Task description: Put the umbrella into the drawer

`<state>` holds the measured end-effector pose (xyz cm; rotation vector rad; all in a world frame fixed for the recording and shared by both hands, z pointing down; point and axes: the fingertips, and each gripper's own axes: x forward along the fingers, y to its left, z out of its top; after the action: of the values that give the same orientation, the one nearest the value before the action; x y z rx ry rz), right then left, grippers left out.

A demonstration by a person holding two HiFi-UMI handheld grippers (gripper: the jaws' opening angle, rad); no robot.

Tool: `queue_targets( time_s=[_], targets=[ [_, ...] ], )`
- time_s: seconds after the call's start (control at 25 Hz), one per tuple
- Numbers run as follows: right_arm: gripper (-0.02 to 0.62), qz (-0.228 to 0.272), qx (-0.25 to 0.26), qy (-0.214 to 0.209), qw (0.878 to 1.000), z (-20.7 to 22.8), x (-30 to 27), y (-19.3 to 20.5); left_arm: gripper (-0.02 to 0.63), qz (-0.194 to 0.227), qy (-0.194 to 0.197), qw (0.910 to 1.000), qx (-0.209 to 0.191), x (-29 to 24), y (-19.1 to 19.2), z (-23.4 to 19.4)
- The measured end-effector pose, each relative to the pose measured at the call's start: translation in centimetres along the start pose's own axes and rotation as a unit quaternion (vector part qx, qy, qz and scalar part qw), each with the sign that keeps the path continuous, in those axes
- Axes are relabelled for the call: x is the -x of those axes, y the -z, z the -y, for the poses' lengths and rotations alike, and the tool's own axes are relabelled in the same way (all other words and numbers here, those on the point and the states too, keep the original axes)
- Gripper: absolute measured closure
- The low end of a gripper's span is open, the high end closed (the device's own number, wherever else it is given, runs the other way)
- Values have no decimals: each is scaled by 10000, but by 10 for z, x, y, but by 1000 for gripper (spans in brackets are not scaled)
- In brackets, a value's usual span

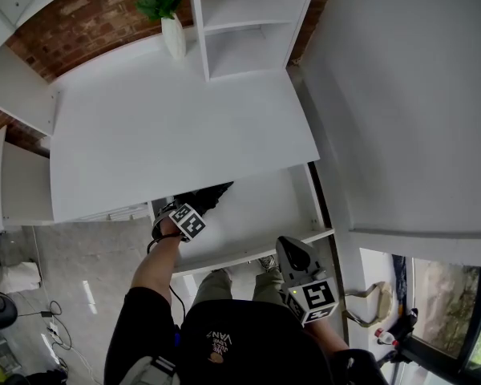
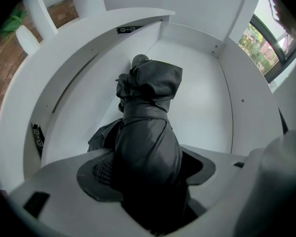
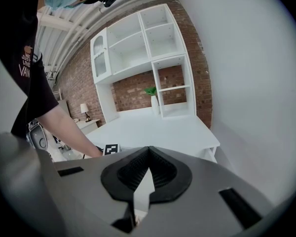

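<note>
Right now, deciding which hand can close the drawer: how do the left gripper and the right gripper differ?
The left gripper points down into the drawer; the right gripper looks out over the desk. The left gripper's jaws stand wide around the black folded umbrella; the right gripper's are together, empty. Both have dark ribbed pads.

I see a white desk top (image 1: 176,127) filling most of the head view, nothing on it except a green plant (image 1: 162,5) in a white vase (image 1: 174,37) at the far edge. Just beside the vase, on the right, stands an open white shelf unit (image 1: 240,22), compartments bare. Red brick wall (image 1: 88,22) behind both. A plain white wall (image 1: 409,95) runs down the right side, w/ a window (image 1: 449,295) at the bottom right corner. Grey floor (image 1: 80,263) lower left, w/ loose cables (image 1: 56,319) on it. The right gripper view also shows a glass-door cabinet (image 3: 100,58) up top and a small lamp (image 3: 83,107) on a side unit further left.
</note>
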<state>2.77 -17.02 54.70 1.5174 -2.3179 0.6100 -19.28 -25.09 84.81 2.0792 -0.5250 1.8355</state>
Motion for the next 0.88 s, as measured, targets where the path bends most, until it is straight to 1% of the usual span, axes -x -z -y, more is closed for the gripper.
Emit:
queue_targets(
  time_s=[0.28, 0.44, 0.6, 0.88],
  targets=[
    [601, 45, 79, -237, 9997, -2, -4, -9, 281, 89, -146, 9999, 6, 14, -1, 2],
    [601, 54, 189, -443, 9988, -4, -8, -12, 278, 152, -219, 9996, 37, 25, -1, 4],
    [601, 103, 285, -681, 9972, -6, -12, -19, 278, 324, -322, 9989, 109, 40, -4, 11],
    [601, 142, 487, -1105, 9926, -11, -15, -28, 278, 645, -583, 9950, 498, 66, -4, 21]
  ],
)
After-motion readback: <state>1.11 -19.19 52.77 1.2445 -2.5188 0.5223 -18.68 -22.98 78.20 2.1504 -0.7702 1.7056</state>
